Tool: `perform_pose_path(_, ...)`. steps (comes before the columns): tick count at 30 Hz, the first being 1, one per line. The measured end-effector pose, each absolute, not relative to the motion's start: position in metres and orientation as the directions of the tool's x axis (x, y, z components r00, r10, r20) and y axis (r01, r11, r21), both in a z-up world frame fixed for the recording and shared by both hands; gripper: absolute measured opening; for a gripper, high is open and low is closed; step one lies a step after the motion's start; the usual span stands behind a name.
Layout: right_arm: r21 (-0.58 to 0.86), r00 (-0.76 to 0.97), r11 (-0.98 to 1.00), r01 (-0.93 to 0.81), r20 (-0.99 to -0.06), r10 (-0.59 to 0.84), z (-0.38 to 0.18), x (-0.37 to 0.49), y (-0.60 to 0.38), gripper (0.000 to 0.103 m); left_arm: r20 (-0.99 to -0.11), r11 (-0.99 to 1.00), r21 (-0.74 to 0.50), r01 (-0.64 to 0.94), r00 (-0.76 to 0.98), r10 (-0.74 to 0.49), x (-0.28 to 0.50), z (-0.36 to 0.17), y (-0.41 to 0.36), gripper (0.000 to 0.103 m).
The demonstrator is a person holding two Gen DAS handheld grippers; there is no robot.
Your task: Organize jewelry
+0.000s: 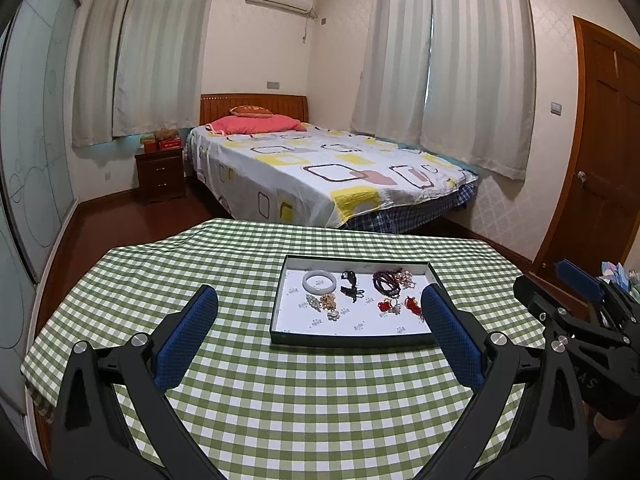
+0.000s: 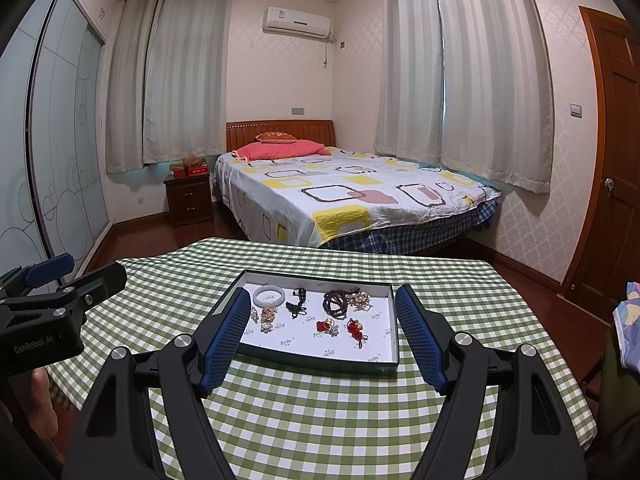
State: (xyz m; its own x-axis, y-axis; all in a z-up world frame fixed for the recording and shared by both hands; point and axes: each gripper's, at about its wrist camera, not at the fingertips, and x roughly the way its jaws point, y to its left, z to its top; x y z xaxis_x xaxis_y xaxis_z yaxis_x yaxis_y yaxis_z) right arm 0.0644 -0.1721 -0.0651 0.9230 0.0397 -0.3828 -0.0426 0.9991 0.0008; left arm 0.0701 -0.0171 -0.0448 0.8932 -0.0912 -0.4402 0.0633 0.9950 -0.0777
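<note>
Left wrist view: tray [image 1: 280,334] of jewelry [image 1: 362,290] (pale bangle, dark beads, red charms) — both grippers' fingers spread, empty.

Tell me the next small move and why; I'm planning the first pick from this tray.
Probably ease the left gripper forward and down toward the pale bangle. Both grippers hang open and empty short of the tray, and the bangle lies apart at the tray's far left, the easiest clean grasp.
</note>
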Motion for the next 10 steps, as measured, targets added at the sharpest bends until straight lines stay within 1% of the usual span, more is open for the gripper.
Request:
perform_pose_path(2,0.003,0.921,0.999,-0.042,-0.386,0.04,-0.067,0.066,-0.172,0.072,-0.43,0.996,-0.069,0.056,0.899,-0.08,0.072,-0.047,-0.016,0.099)
perform_pose_path(4,0.006,0.919,0.999,-0.043,-0.393,0.042,-0.069,0.069,-0.172,0.072,-0.428,0.999,-0.048,0.022,0.903,-0.04,0.078,-0.052,-0.014,0.099)
perform_pose_path(6,0.011,0.915,0.999,-0.043,-0.401,0.043,-0.074,0.074,-0.174,0.072,-0.457,0.999,-0.041,0.013,0.889,-0.03,0.09,-0.06,-0.01,0.099)
perform_pose_path(8,0.014,0.91,0.999,-0.033,-0.413,0.035,-0.081,0.082,-0.179,0.077,-0.486,0.999,-0.042,-0.001,0.874,-0.02,0.103,-0.071,-0.004,0.099)
perform_pose_path(10,0.025,0.902,0.999,-0.023,-0.43,0.032,-0.09,0.092,-0.187,0.078,-0.535,0.999,-0.047,-0.027,0.845,-0.003,0.125,-0.089,0.006,0.099)
